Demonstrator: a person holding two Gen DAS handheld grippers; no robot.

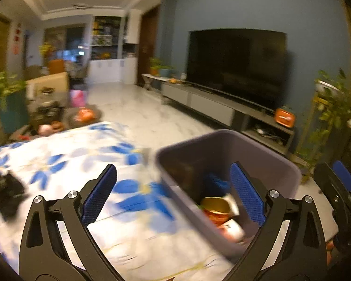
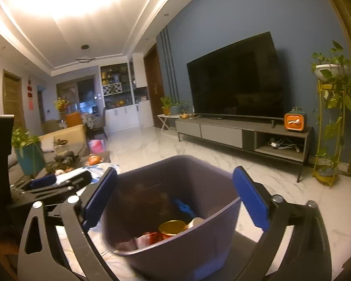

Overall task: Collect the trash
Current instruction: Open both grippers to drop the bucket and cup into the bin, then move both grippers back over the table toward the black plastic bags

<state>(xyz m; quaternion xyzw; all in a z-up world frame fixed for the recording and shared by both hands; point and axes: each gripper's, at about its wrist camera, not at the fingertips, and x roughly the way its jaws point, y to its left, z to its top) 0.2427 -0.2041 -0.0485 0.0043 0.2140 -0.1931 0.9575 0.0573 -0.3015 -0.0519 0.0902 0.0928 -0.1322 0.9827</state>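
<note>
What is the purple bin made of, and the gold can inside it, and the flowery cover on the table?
The purple bin looks like matte plastic: smooth, thin moulded walls, rounded rim. The gold-topped can seems metal, since its lid gleams; its red side may be a printed label. The flowery cover looks like cloth, white with blue blossoms, though blur leaves that open.
</note>
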